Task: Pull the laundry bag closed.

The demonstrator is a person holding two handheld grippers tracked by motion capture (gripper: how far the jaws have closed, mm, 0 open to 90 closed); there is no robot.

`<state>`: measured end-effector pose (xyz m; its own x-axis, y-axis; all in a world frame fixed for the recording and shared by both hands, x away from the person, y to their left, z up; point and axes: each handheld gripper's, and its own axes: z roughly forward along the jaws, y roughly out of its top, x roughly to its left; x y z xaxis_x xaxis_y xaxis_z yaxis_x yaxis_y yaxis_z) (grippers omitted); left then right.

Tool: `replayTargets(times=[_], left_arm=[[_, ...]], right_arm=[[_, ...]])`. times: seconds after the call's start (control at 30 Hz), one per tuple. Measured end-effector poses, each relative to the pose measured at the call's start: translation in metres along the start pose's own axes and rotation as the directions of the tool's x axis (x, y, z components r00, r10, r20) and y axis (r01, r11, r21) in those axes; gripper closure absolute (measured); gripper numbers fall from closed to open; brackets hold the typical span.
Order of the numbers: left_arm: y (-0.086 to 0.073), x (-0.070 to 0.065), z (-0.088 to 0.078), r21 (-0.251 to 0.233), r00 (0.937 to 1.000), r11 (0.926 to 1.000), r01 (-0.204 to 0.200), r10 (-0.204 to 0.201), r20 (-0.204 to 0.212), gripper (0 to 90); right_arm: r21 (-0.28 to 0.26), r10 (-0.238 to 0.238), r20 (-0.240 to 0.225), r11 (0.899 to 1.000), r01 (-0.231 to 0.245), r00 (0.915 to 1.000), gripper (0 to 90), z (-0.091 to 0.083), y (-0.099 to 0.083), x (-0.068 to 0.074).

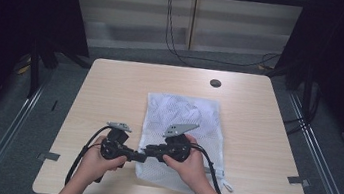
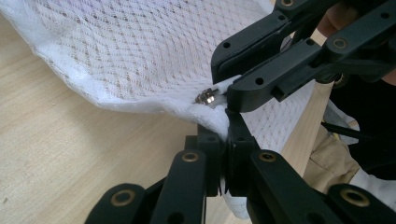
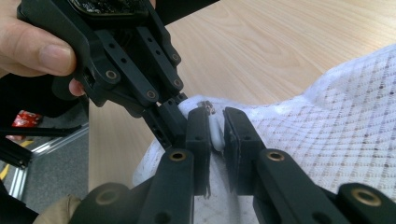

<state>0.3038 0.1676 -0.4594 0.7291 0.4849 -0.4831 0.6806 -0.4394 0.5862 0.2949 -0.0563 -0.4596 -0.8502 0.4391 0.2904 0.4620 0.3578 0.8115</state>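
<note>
A white mesh bag (image 1: pixel 183 113) lies flat on the wooden table (image 1: pixel 111 84). Both grippers meet at its near left corner. My left gripper (image 2: pixel 227 135) is shut on the bag's hem (image 2: pixel 212 119), just below the metal zipper slider (image 2: pixel 205 98). My right gripper (image 3: pixel 215 126) comes in from the opposite side and is shut on the white zipper pull (image 3: pixel 215 134), which stands between its pads. In the high view the left gripper (image 1: pixel 139 157) and the right gripper (image 1: pixel 149 150) point at each other, tips almost touching, each held in one hand.
A small black round disc (image 1: pixel 215 83) sits near the table's far edge. Cables (image 1: pixel 84 153) trail from both grippers toward the near edge. Bare wood lies to the left and right of the bag. Dark curtains flank the table.
</note>
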Motion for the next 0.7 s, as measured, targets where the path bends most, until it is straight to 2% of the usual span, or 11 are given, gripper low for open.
replayTargets(times=[0.1,0.13,0.17,0.3,0.57,0.7], left_arm=[[0.0,0.0,0.0,0.002,1.0,1.0,0.001,-0.001,-0.003,87.3],[0.0,0.0,0.0,0.011,0.9999,0.9999,0.009,-0.009,-0.011,87.3],[0.0,0.0,0.001,0.008,0.9998,0.9998,0.021,-0.021,-0.002,87.3],[-0.001,0.001,0.001,0.021,0.9999,0.9997,0.015,-0.015,-0.006,87.5],[0.0,0.0,-0.003,-0.004,0.9994,0.9994,0.034,-0.034,0.0,87.8],[0.0,-0.001,-0.004,0.001,0.9993,0.9993,0.037,-0.037,0.002,87.8]], right_arm=[[0.006,0.0,-0.009,1.0,0.0,1.0,85.2,0.001,0.0,0.0],[0.01,0.001,-0.008,1.0,-0.001,1.0,86.0,0.0,0.0,0.0],[0.011,0.003,-0.008,1.0,-0.003,1.0,87.0,0.0,0.0,0.0],[0.018,0.006,-0.008,1.0,-0.006,0.9999,87.2,-0.001,0.0,0.0],[0.015,0.001,-0.013,1.0,-0.001,0.9999,87.3,-0.009,0.002,0.0],[0.012,-0.003,-0.023,1.0,0.003,0.9997,87.4,-0.01,0.001,-0.001]])
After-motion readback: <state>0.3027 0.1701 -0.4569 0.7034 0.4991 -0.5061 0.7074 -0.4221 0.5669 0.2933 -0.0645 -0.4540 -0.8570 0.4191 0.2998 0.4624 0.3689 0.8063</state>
